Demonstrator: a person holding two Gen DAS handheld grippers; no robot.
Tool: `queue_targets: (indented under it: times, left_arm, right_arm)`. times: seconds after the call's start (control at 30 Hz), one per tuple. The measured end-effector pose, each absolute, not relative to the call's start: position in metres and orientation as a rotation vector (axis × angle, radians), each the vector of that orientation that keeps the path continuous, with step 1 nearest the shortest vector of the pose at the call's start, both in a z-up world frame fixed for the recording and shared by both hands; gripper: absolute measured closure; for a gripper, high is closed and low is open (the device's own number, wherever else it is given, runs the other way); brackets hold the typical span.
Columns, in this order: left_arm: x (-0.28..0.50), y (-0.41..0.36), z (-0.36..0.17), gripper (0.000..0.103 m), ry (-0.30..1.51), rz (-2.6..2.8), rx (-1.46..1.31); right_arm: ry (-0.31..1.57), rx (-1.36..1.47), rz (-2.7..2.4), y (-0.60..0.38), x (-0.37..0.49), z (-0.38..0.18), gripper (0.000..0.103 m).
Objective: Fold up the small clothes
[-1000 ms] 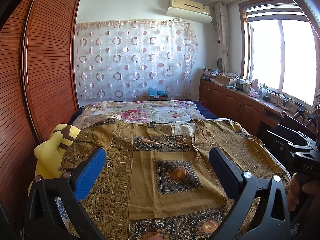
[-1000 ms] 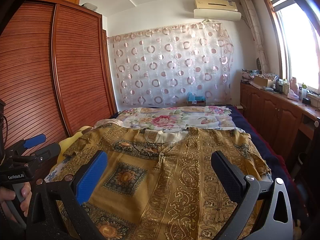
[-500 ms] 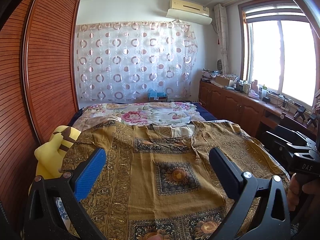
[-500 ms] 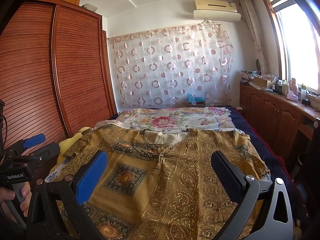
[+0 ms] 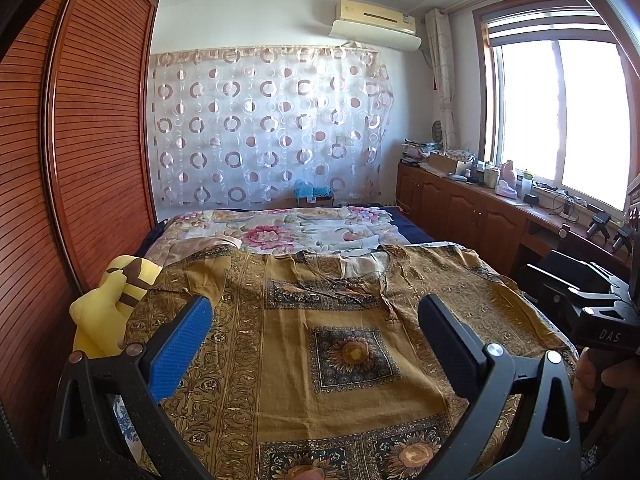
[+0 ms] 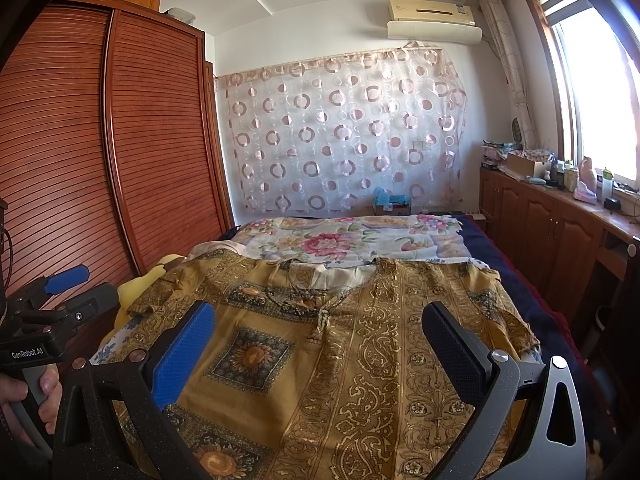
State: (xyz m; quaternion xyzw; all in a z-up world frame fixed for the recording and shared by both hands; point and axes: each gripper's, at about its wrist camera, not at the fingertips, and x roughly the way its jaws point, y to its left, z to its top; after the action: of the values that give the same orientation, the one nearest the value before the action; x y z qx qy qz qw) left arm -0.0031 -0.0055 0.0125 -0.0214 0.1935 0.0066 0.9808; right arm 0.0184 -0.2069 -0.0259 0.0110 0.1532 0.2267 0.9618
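Because the shirt (image 5: 344, 344) is thin printed cloth, I judge it light, soft and ready to slide or wrinkle, so it is better to pinch it at a hem, a sleeve end or a shoulder than in the middle. It lies spread flat on the bed (image 6: 520, 280), collar toward the far wall, over a floral sheet (image 6: 344, 240). The left gripper (image 5: 316, 340) hangs above it with jaws wide apart and empty; the right gripper (image 6: 320, 344) is the same. A yellow toy (image 5: 108, 312) touches the left sleeve, beside the wardrobe (image 5: 80, 160). On the right, the cloth reaches near the bed's edge, with cabinets (image 6: 552, 224) beyond. Open room for moving is mostly toward the far sheet.
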Motion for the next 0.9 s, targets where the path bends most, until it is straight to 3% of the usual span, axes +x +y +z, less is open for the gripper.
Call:
queue_targets:
  times: [0.9]
  left_arm:
    - [-0.002, -0.007, 0.023, 0.0, 0.389, 0.014, -0.041]
  right_arm:
    - [0.311, 0.023, 0.464, -0.205, 0.019, -0.026, 0.0]
